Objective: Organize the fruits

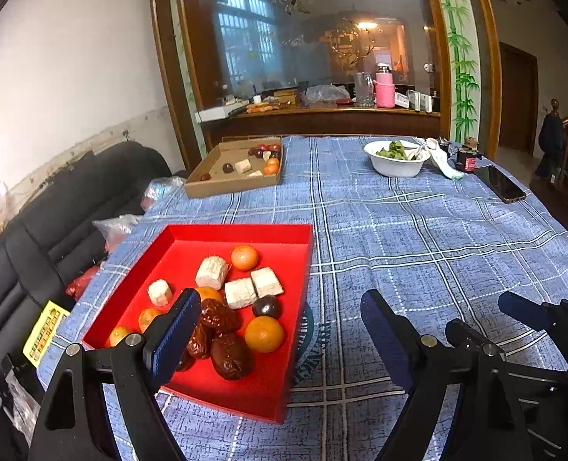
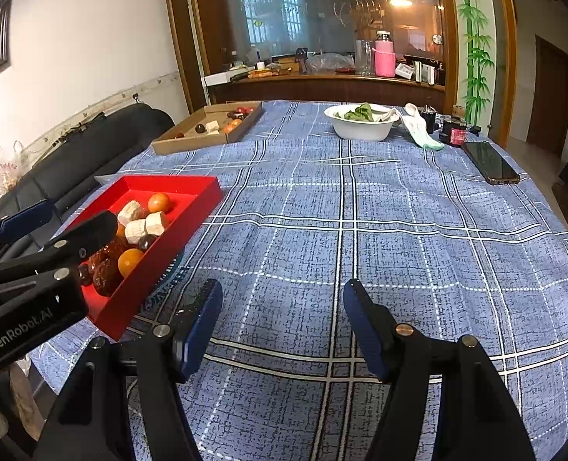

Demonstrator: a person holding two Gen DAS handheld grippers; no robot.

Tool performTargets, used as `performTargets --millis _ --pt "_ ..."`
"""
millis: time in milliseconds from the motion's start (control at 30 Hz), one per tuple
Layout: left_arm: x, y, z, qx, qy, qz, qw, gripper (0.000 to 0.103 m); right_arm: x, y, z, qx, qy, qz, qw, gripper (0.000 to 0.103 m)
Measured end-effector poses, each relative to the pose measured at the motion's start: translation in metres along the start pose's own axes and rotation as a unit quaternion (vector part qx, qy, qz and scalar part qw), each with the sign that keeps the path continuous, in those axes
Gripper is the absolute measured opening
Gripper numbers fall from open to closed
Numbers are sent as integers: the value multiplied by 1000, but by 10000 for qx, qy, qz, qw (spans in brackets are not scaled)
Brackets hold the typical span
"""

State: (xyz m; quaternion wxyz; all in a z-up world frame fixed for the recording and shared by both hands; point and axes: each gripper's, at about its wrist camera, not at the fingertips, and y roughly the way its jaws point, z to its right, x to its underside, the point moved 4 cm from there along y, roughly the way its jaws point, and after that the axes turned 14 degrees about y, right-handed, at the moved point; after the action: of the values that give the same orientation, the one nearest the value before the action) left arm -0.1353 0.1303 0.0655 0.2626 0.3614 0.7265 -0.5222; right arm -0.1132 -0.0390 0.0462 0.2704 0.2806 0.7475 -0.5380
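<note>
A red tray [image 1: 245, 232] sits at the near left of the table and holds several small oranges [image 1: 264, 333], white cubes [image 1: 239, 292], brown dates [image 1: 230, 355] and a dark plum [image 1: 266, 306]. My left gripper [image 1: 282, 299] is open above the tray's near right part. Its left finger hangs over the dates and its right finger is past the tray's right wall, with nothing gripped. My right gripper [image 2: 282, 288] is open over bare tablecloth to the right of the red tray [image 2: 203, 207], holding nothing. A cardboard box [image 1: 222, 188] at the far left holds more fruit.
A white bowl [image 1: 397, 171] of greens, a crumpled cloth [image 1: 443, 161], a dark jar [image 1: 468, 157] and a phone [image 1: 501, 184] lie at the table's far right. A black sofa [image 1: 53, 223] runs along the table's left edge. Blue checked tablecloth [image 2: 361, 211] covers the middle.
</note>
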Motion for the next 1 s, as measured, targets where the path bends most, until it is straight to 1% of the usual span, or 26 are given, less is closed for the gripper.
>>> performTargets --millis 233,367,533,567,667,767,800,833,867,900,933,1000 --pt "8 10 -8 68 -94 -100 9999 88 4 6 -8 61 -105 -90 9999 65" --pt "9 12 -12 -27 -99 -71 9999 88 6 8 -11 86 -140 -121 9998 65" --pt "9 8 -21 -242 -200 106 9995 88 7 9 -13 87 -169 -129 9997 65" --pt "9 6 -24 -294 -240 167 9991 88 7 9 -13 87 -181 -119 9997 65" --pt "8 -4 -34 -612 -408 411 9964 88 8 6 -15 80 -230 -78 9997 66" --pt "5 -22 -47 -1103 -588 738 9894 88 9 4 -16 51 -269 -24 9996 66" --pt "4 -32 -51 -1291 -661 913 9852 91 8 3 -16 33 -280 -6 9996 66" --pt "4 -40 -55 -1369 -725 1056 9823 95 9 2 -18 5 -299 17 9996 66" --pt "3 -48 -58 -1396 -817 1218 9793 103 9 1 -18 -16 -314 31 9995 66" --pt "2 -56 -61 -1340 -923 1404 9766 103 9 0 -19 -41 -337 45 9994 66" --pt "3 -60 -64 -1276 -994 1495 9754 103 10 -2 -21 -65 -368 59 9993 66" --pt "5 -62 -69 -1171 -1142 1503 9750 103 12 -4 -25 -104 -451 97 9989 67"
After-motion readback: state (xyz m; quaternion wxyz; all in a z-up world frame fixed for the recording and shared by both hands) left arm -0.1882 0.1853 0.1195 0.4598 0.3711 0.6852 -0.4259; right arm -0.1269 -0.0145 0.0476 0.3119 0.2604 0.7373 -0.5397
